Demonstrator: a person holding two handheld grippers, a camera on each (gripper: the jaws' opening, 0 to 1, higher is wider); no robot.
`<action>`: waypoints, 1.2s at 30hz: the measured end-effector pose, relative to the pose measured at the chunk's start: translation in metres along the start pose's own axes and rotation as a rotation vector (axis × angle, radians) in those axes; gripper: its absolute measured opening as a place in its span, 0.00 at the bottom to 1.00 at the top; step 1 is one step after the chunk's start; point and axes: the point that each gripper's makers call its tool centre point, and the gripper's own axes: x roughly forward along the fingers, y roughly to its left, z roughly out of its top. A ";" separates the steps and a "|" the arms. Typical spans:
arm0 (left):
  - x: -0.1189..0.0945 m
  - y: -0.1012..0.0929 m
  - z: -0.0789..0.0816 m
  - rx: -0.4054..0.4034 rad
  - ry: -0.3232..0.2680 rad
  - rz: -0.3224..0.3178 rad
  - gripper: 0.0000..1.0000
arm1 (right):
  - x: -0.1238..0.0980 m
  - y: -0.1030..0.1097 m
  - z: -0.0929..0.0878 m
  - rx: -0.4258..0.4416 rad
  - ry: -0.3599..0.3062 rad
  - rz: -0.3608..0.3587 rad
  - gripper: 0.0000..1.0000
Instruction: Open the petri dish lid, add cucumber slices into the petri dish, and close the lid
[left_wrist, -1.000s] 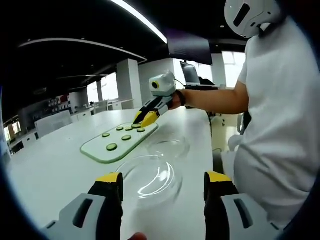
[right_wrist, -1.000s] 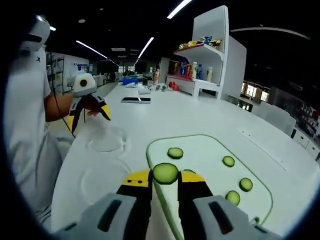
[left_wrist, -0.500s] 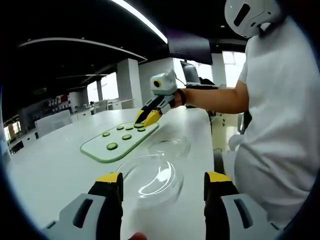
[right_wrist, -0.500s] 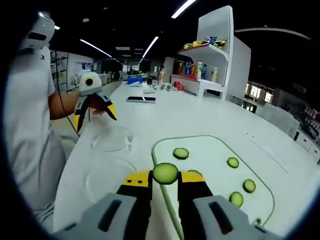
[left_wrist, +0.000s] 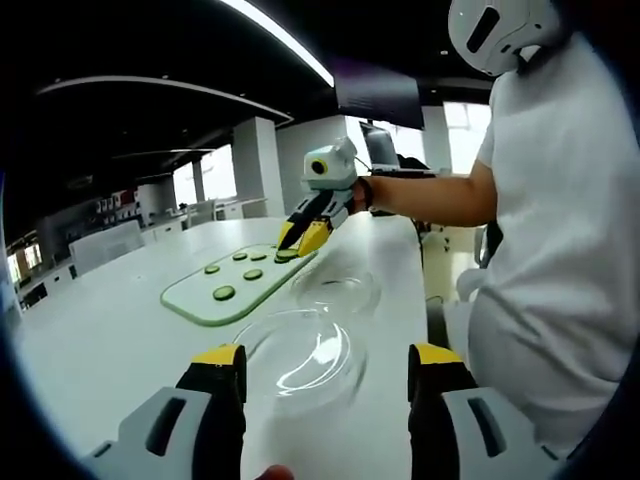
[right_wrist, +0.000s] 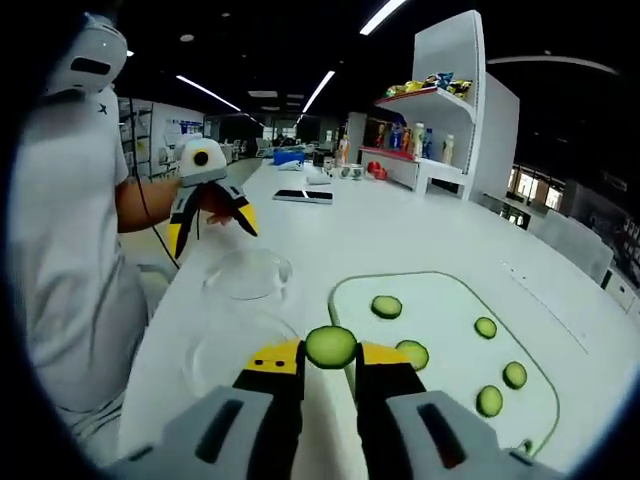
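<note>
White long table (right_wrist: 420, 235) carrying everything, right gripper (right_wrist: 330, 362) pinching a round green cucumber slice (right_wrist: 331, 346) between nearly closed jaws beside the pale green-rimmed cutting board (right_wrist: 450, 340), left gripper (left_wrist: 325, 365) hovering wide apart, gripping nothing, over the clear glass petri dish (left_wrist: 303, 357), clear glass lid (left_wrist: 338, 292) lying just beyond

Both views are evenly bright in the middle and fall off hard toward the edges. Light comes from long ceiling strip lights (left_wrist: 285, 40) overhead, seen also in the right gripper view (right_wrist: 325, 88), against a dark ceiling. Windows (left_wrist: 465, 135) behind the person are blown out to white. The white worktop (right_wrist: 400, 230) reflects the light softly, with only faint shadows. The clear petri dish lid (left_wrist: 305, 355) catches curved highlights. Fisheye distortion bends straight lines near the edges, and the shelf (right_wrist: 450, 110) leans. The far room is slightly soft and grainy.
</note>
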 end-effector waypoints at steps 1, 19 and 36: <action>0.000 0.000 0.000 0.000 0.000 0.001 0.64 | 0.000 0.001 0.000 -0.002 -0.001 0.005 0.20; 0.001 -0.002 0.001 0.005 -0.001 -0.005 0.65 | -0.002 0.020 -0.003 -0.021 0.017 0.075 0.20; 0.002 -0.004 -0.002 0.004 0.005 -0.005 0.64 | 0.003 0.038 -0.006 -0.026 0.024 0.139 0.20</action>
